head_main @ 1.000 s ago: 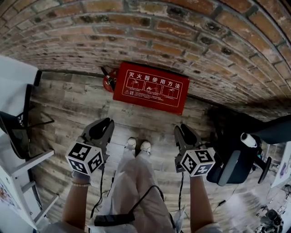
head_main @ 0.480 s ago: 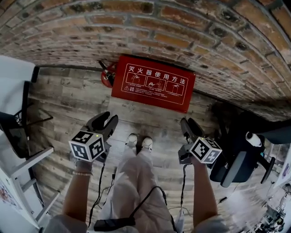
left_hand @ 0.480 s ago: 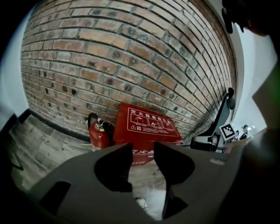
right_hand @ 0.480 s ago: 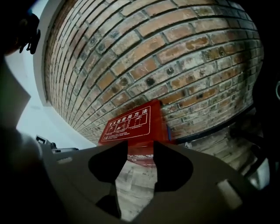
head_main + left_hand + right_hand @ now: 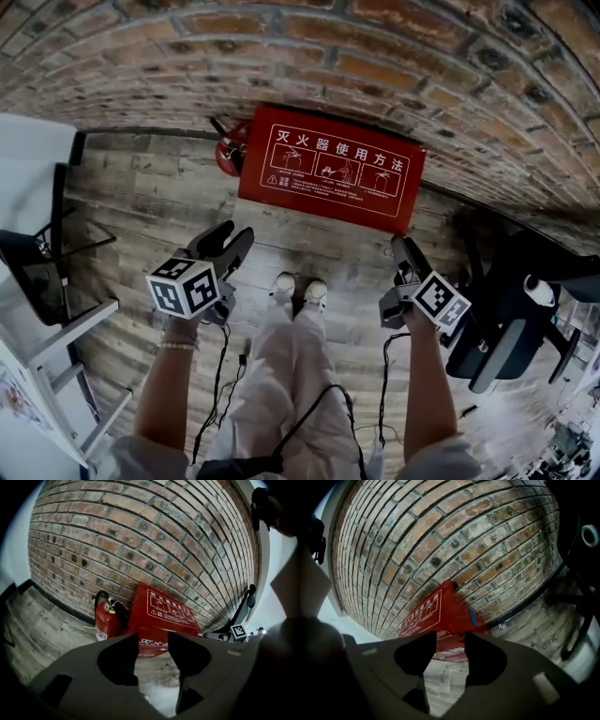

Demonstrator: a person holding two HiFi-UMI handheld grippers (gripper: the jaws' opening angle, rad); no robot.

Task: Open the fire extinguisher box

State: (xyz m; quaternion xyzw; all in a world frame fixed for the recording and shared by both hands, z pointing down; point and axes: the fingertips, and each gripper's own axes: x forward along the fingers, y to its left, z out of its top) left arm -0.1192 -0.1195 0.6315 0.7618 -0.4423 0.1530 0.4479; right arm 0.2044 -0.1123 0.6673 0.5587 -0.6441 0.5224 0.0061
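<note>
The red fire extinguisher box (image 5: 328,169) stands on the wooden floor against the brick wall, its lid with white print shut. The box (image 5: 164,616) also lies ahead in the left gripper view, and the box (image 5: 436,611) ahead in the right gripper view. A red extinguisher (image 5: 228,155) stands at its left end. My left gripper (image 5: 234,236) hangs short of the box's left part, and my right gripper (image 5: 405,251) short of its right end. Both have just been opening their jaws and touch nothing. The left gripper (image 5: 153,637) and right gripper (image 5: 450,634) each have only floor between their fingers.
The person's shoes (image 5: 300,286) stand between the grippers, a step from the box. A black office chair (image 5: 506,309) is close at the right. A white desk frame (image 5: 56,328) and a dark chair stand at the left. Cables (image 5: 220,375) trail on the floor.
Both grippers have sunk toward the floor and rolled, and their jaws have spread wider. The box looms larger and nearer in the head view; its lid stays shut.
</note>
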